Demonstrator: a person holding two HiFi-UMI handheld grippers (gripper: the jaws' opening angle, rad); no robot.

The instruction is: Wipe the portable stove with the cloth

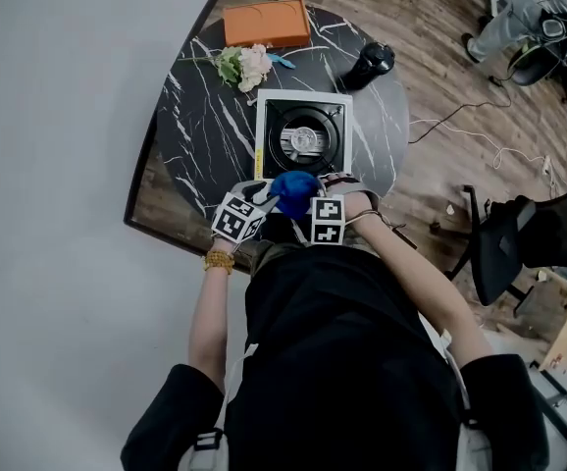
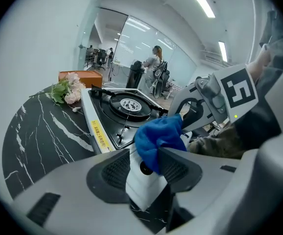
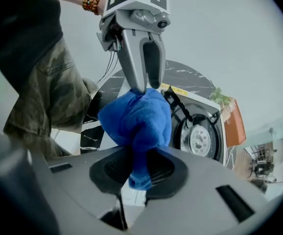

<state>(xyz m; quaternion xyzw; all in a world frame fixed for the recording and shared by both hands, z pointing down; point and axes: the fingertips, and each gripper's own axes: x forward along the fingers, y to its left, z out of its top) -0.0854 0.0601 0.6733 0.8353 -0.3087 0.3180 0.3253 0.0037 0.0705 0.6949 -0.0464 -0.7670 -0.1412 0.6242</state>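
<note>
A round black marble counter stands over a wood floor and carries the portable stove near its middle, a pale square body with a black burner ring on top. The blue cloth is bunched into a ball at the stove's near edge, between the two grippers, which meet there side by side. The right gripper points steeply down, and in the right gripper view its fingers are pressed in on a fold of the cloth, which bulges out above them with a short tail hanging below. The stove's burner shows just behind it. The left gripper comes in at a slant from the other side. In the left gripper view its fingers stand spread, with the cloth hanging in the gap and lying against the right-hand pad only, so they have no grip on it. The stove's front edge and control knob lie under them. At the far side of the counter sit an orange box, a small bunch of pale flowers and a black bottle, all well apart from the cloth. A beaded bracelet circles the left wrist.
</note>
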